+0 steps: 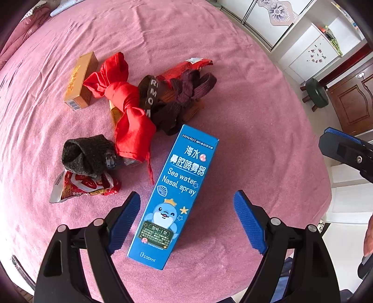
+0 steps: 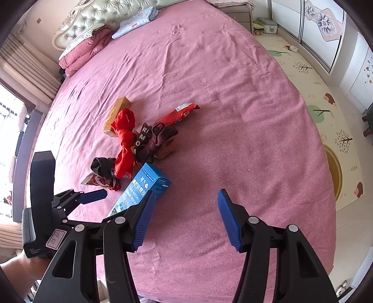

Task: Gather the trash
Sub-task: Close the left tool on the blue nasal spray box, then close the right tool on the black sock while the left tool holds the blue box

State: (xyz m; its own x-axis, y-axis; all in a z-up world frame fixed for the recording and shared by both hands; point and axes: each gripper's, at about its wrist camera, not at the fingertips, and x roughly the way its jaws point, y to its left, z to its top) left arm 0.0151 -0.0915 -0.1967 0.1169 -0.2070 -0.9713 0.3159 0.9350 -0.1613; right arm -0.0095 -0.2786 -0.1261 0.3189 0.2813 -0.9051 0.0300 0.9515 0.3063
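A blue nasal spray box (image 1: pixel 174 198) lies on the pink bed between the fingers of my open left gripper (image 1: pixel 186 221), not gripped. It also shows in the right wrist view (image 2: pixel 142 188). Behind it lie a red-and-white snack wrapper (image 1: pixel 84 186), a dark grey sock (image 1: pixel 89 155), a red cloth (image 1: pixel 126 109), an orange box (image 1: pixel 80 81), dark maroon socks (image 1: pixel 179 100) and a red wrapper (image 1: pixel 186 67). My right gripper (image 2: pixel 186 216) is open and empty, to the right of the blue box.
The pink bedspread (image 2: pixel 209 81) stretches far back to pillows (image 2: pixel 135 21) and a folded quilt (image 2: pixel 84 51). The bed's edge drops to a patterned floor mat (image 2: pixel 326 111) at the right. A dark stool (image 1: pixel 317 93) and wardrobes (image 1: pixel 279 21) stand beyond.
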